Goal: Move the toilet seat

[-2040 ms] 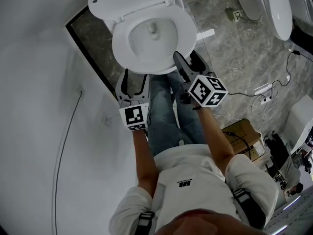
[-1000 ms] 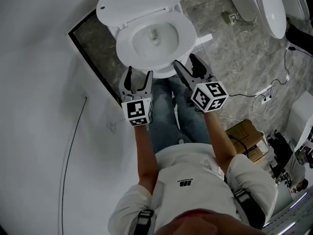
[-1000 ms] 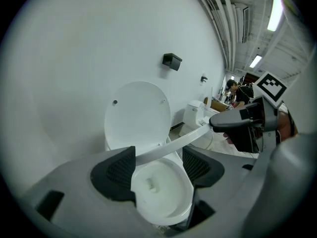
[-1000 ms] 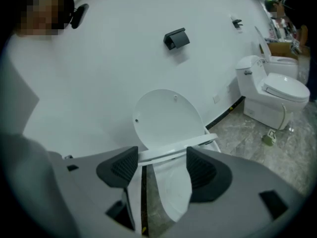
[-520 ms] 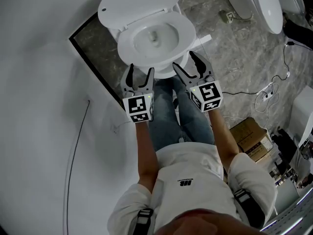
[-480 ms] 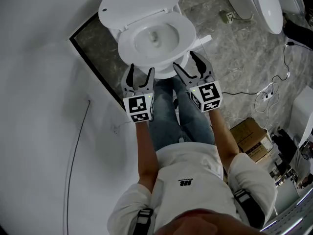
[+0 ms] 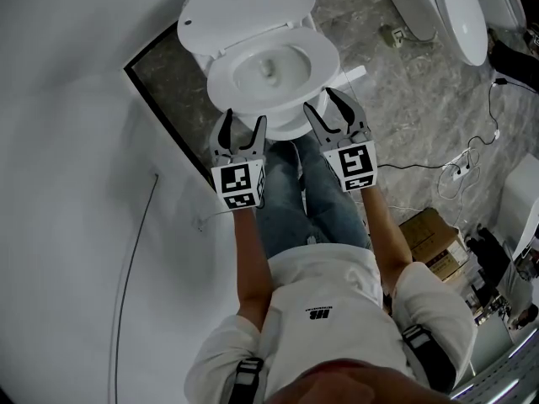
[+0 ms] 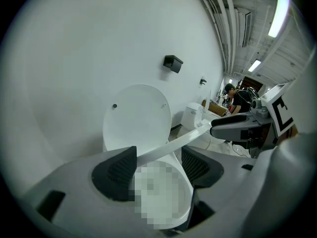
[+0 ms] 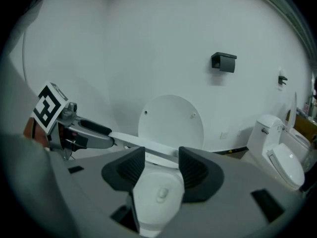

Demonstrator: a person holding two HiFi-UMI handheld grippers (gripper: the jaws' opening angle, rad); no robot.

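Down at my left, the left tongs (image 7: pixel 242 121) hover just short of the bowl (image 7: pixel 290 128). Their jaws stand wide apart with nothing in them. Ahead, the seat (image 7: pixel 322 55) lies flat on the bowl, and the lid (image 7: pixel 244 7) stands up against the wall (image 7: pixel 76 141). The right tongs (image 7: pixel 321 99) hang near the seat's front right edge. Their jaws have just been closing, but they are part open and grip nothing; the bowl only shows beyond the gap.

I judge the task not yet begun, since the seat is down and neither pair of tongs touches it. What is left is all of it: bring one pair in to the front rim, take hold of the seat and swing it up toward the lid.

The left gripper view shows a black fitting (image 8: pixel 172 62) high on the wall and a person (image 8: pixel 241 99) far off at the back, neither of which the head view shows. The head view alone shows my legs, the marble floor (image 7: pixel 404 99), the cables (image 7: pixel 467 154) and a cardboard box (image 7: pixel 429 232). The right gripper view shows a second toilet (image 9: pixel 280 155) from the side, beyond my right jaw. The head view has that toilet only from above.
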